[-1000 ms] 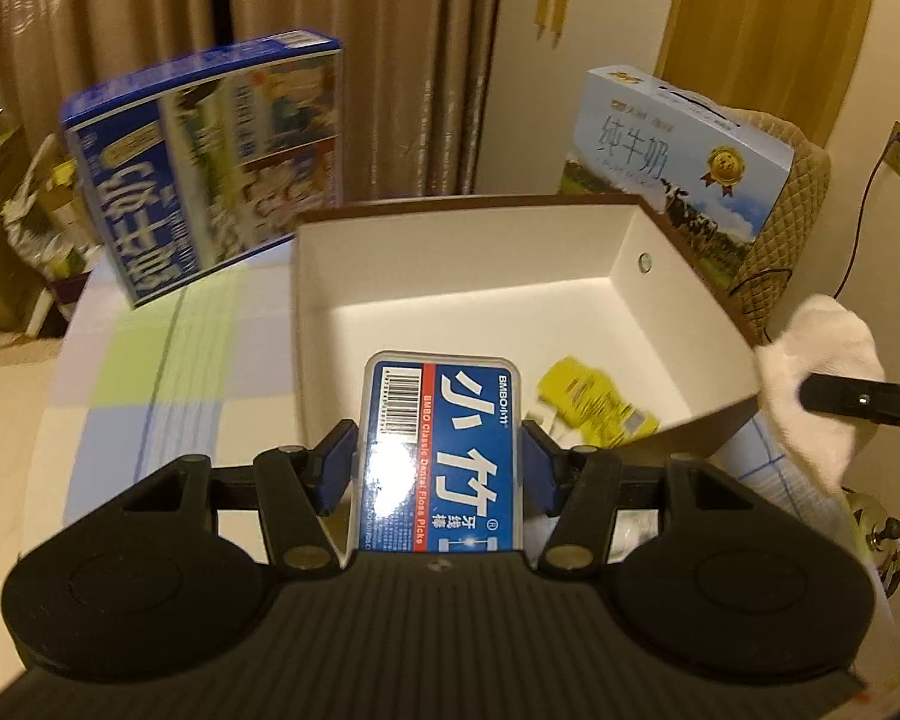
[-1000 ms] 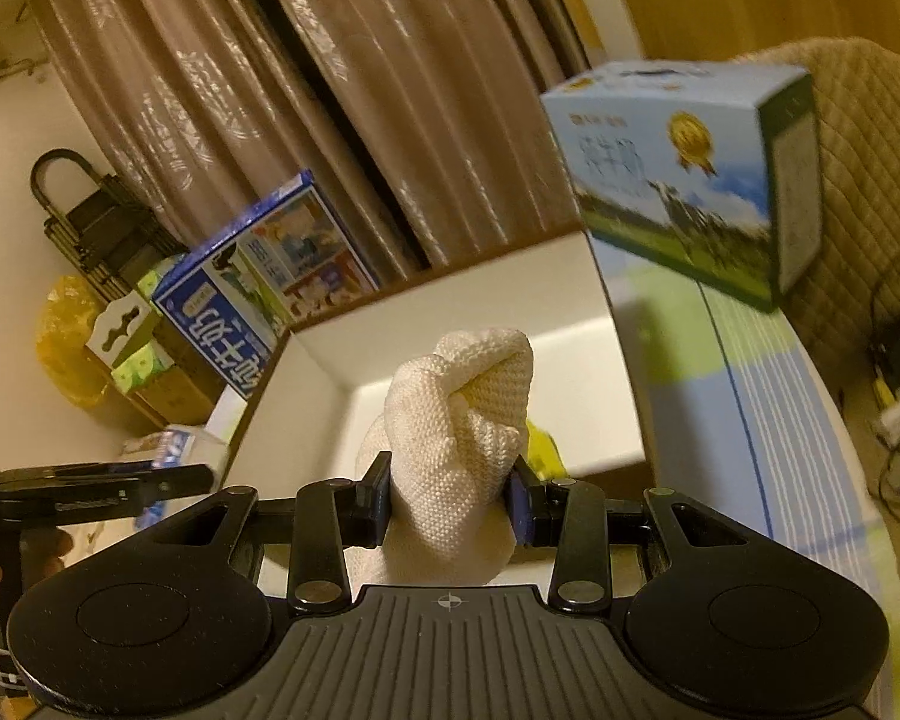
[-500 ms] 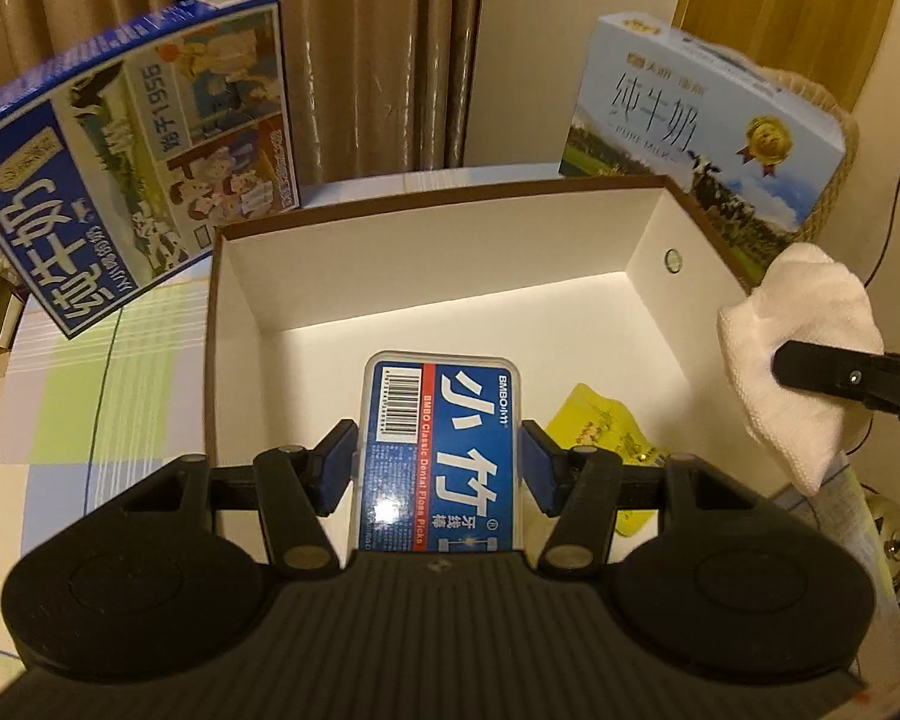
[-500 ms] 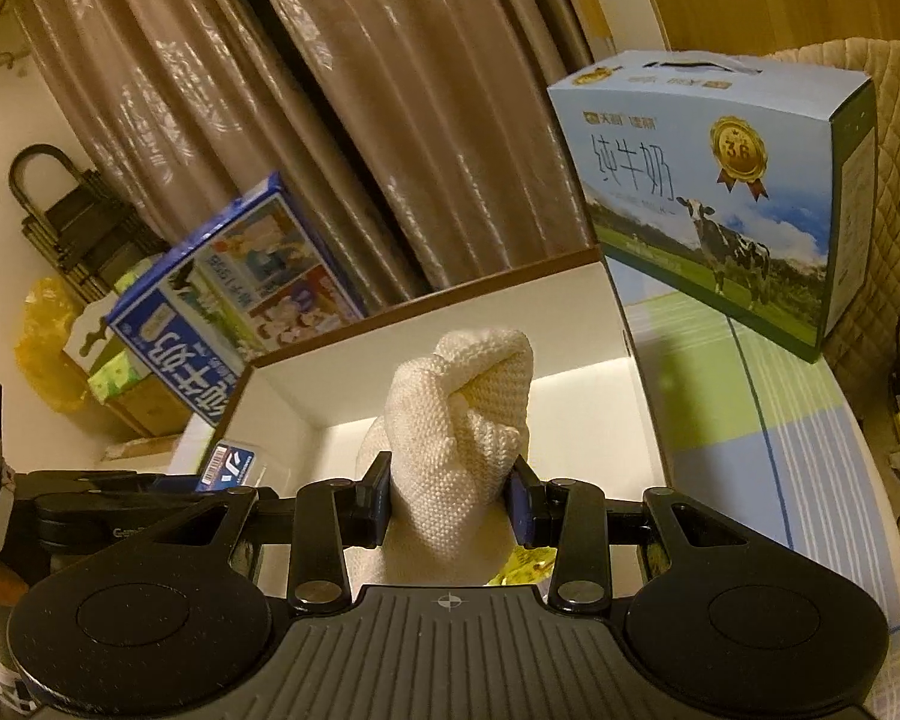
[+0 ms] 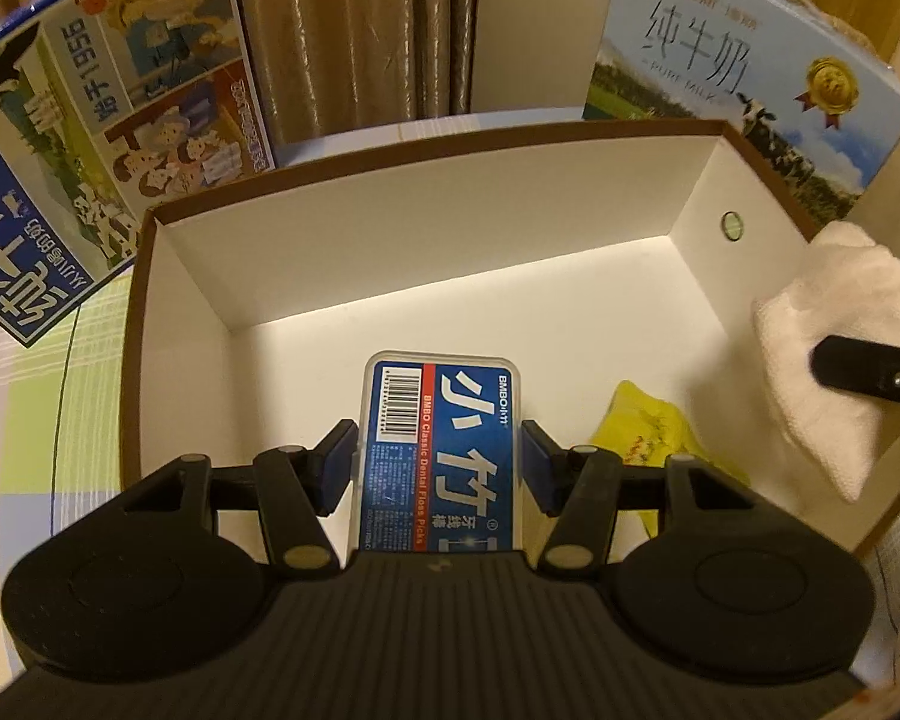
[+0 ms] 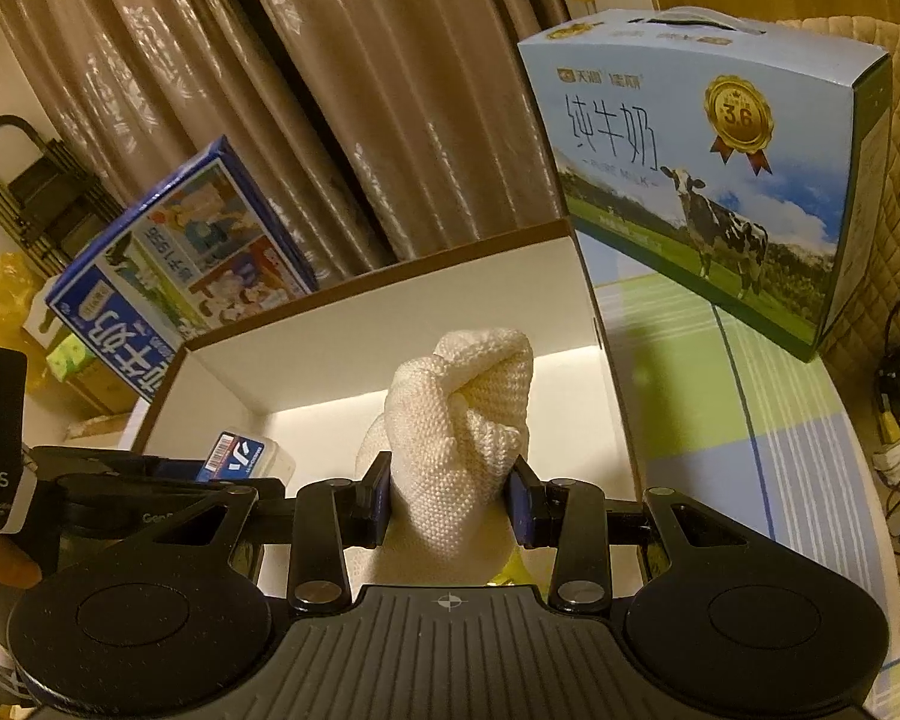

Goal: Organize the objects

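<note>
The floss box (image 5: 439, 450) hangs over the near middle of the open box (image 5: 390, 222), clamped in the left hand-held gripper (image 5: 438, 468); the right hand-held gripper (image 6: 448, 495) pinches the cloth (image 6: 459, 420) above its right side. Best lower each flat, clear of the yellow packet (image 5: 648, 438), before letting go.

You see a glossy plastic floss case (image 5: 438, 450), coarse knitted white cloth (image 6: 459, 420), matt white cardboard box (image 5: 450, 258), shiny yellow packet (image 5: 648, 426).

Black ribbed hand-held gripper (image 5: 438, 468), blue finger pads (image 5: 337, 465), silver rivets, round side discs.
</note>
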A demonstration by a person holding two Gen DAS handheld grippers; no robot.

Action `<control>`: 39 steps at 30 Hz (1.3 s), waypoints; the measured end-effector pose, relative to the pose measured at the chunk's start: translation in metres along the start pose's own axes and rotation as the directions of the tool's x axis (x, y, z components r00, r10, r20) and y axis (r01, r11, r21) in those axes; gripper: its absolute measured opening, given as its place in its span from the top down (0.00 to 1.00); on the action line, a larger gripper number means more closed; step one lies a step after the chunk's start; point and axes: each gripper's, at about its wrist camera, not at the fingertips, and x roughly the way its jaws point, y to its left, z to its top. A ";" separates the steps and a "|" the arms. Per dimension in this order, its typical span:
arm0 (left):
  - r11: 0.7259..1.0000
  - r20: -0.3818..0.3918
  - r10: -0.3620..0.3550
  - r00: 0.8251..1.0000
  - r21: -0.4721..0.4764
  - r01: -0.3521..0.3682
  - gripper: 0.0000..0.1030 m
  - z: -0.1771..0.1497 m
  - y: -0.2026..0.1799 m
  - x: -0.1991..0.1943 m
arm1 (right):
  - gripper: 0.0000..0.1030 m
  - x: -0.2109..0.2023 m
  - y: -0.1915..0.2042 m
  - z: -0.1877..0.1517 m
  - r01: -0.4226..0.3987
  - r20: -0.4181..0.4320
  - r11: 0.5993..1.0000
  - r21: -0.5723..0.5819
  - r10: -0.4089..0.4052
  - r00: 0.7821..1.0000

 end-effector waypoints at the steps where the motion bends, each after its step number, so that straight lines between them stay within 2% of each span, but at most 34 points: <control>1: 1.000 -0.003 0.003 1.000 0.001 -0.003 0.49 0.000 0.000 0.003 | 0.66 0.002 -0.001 0.001 0.003 -0.002 1.000 0.002 -0.003 1.000; 11: 1.000 -0.032 0.024 0.999 -0.013 -0.025 0.49 0.002 0.008 0.022 | 0.66 0.013 -0.002 0.006 0.030 -0.009 0.999 -0.025 -0.030 1.000; 18: 0.999 -0.011 0.033 0.999 -0.005 -0.033 0.33 0.002 0.011 0.017 | 0.66 0.017 0.000 0.009 0.040 -0.009 0.998 -0.053 -0.041 0.999; 26: 0.999 0.017 0.051 0.999 0.009 -0.051 0.29 0.000 0.014 0.002 | 0.65 0.027 0.006 0.010 0.109 0.000 0.984 -0.140 -0.110 0.994; 27: 0.999 0.021 0.049 0.999 0.006 -0.049 0.28 0.000 0.015 0.000 | 0.65 0.028 0.007 0.010 0.119 0.012 0.982 -0.146 -0.118 0.993; 29: 0.999 0.030 0.048 0.998 -0.001 -0.048 0.27 -0.001 0.016 -0.004 | 0.57 0.030 0.007 0.012 0.140 0.036 0.979 -0.147 -0.137 0.990; 34: 0.999 0.051 0.037 0.998 -0.012 -0.036 0.24 -0.003 0.019 -0.015 | 0.43 0.023 0.007 0.021 0.139 0.101 0.980 -0.145 -0.125 0.987; 39: 0.999 0.063 0.026 0.998 -0.033 -0.024 0.22 -0.008 0.023 -0.030 | 0.42 0.004 0.012 0.023 0.108 0.116 0.984 -0.142 -0.091 0.989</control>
